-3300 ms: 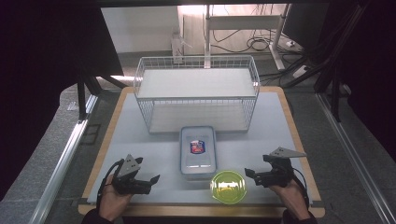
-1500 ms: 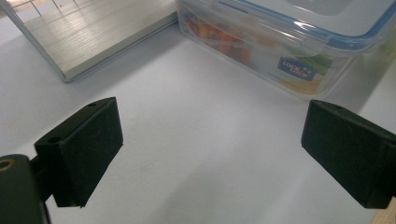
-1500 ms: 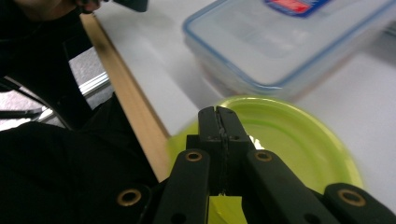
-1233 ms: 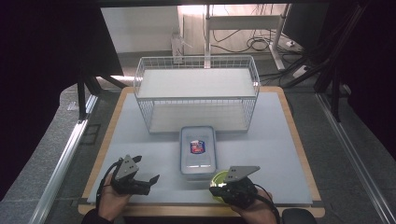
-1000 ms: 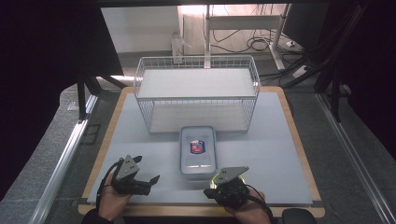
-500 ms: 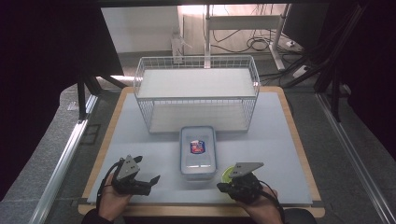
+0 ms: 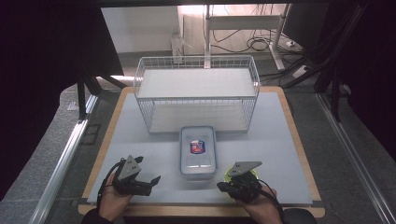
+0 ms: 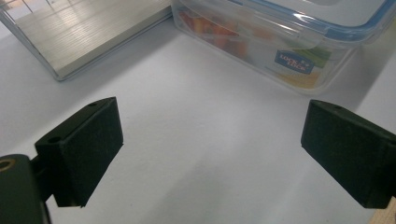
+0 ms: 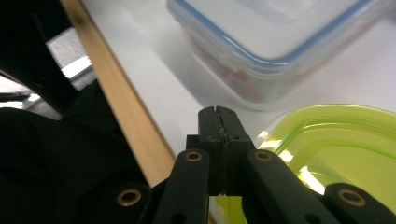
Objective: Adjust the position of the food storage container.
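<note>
Nearest the person, the right hand-held gripper (image 7: 223,187) sits at the desk's (image 7: 261,116) front edge with its jaws pressed flat together. In the right gripper view the right hand-held gripper (image 9: 219,122) has a strip of yellow-green plastic showing between its jaws low down, so it seems clenched on the edge of the translucent yellow-green plastic lid (image 9: 336,144); the exact contact is hard to make out. That lid (image 7: 229,173) lies on the white desk surface just right of the clear rectangular plastic food container with a blue-rimmed lid (image 7: 198,151). The left hand-held gripper (image 7: 152,181) rests at the front left, released, its jaws wide apart over bare desk, aimed toward the container (image 8: 280,42). Farther back stands a white wire basket rack (image 7: 196,95).
</note>
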{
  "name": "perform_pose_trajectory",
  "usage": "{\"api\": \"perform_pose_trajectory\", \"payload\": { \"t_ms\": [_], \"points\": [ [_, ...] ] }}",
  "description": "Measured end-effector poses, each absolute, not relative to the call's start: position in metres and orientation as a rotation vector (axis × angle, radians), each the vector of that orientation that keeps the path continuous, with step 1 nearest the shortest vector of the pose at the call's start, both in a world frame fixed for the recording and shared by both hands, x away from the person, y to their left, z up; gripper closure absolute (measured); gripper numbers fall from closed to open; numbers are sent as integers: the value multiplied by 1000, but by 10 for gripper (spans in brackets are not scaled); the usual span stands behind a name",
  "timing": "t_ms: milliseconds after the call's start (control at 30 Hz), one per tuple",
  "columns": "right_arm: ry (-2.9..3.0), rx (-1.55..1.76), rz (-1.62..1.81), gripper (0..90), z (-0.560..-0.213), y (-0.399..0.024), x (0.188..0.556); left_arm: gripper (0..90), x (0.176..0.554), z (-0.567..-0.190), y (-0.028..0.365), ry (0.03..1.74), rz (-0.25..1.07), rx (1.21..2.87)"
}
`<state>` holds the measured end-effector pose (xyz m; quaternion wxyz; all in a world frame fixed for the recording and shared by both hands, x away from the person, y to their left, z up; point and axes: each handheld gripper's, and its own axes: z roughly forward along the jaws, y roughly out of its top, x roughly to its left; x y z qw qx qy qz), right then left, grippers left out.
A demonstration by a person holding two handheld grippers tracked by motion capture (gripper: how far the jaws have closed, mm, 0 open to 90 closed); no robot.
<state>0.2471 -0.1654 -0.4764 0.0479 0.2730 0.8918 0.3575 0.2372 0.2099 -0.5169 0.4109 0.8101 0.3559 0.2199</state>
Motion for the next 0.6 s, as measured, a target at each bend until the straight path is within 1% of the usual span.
{"api": "perform_pose_trajectory", "payload": {
  "t_ms": [267,600],
  "points": [
    [2666,909,1083,900,-474,-186,257,55,237,-517,209,893,554,2051],
    [2562,1050,1077,899,-473,-224,277,55,237,-518,208,888,555,2059]
  ]
}}
